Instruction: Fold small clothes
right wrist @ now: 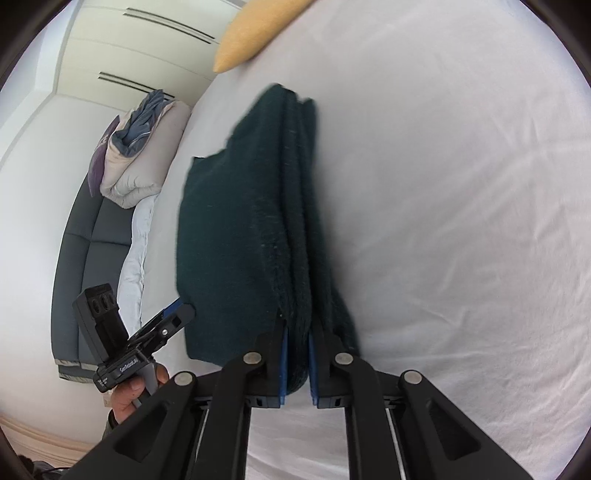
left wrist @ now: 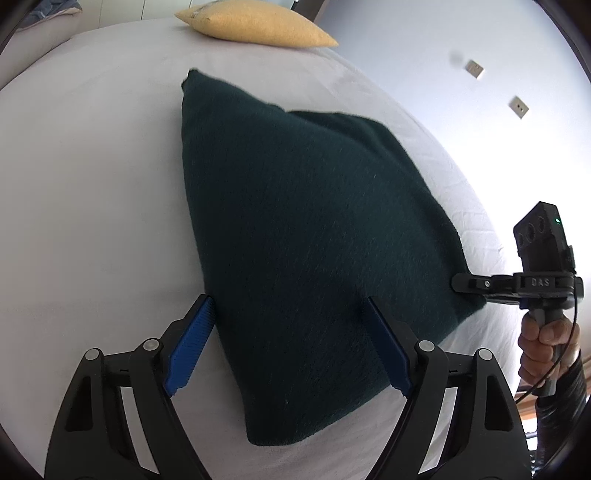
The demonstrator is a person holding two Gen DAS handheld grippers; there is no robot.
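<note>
Here, one dark green cloth, folded into several layers, lying on a white bed; its stacked edges show in the right wrist view.

Left gripper: jaws wide apart, blue pads facing inward. One finger stands over the bare sheet just beside the cloth's left edge, the other over the cloth itself; the near part of the cloth lies between them, and neither pad presses on it. In the right wrist view this gripper sits at the cloth's near left corner, carried by a hand.

Right gripper: jaws narrow, clamped on the layered edge of the cloth, with fabric filling the slot between the blue pads. In the left wrist view it meets the cloth's right corner from the side, gripped by a hand in a dark sleeve.

Other items: a yellow pillow at the far end of the bed, apart from the cloth; a rolled duvet on a grey sofa beside the bed; two wall sockets; pale wardrobe doors behind the sofa.
</note>
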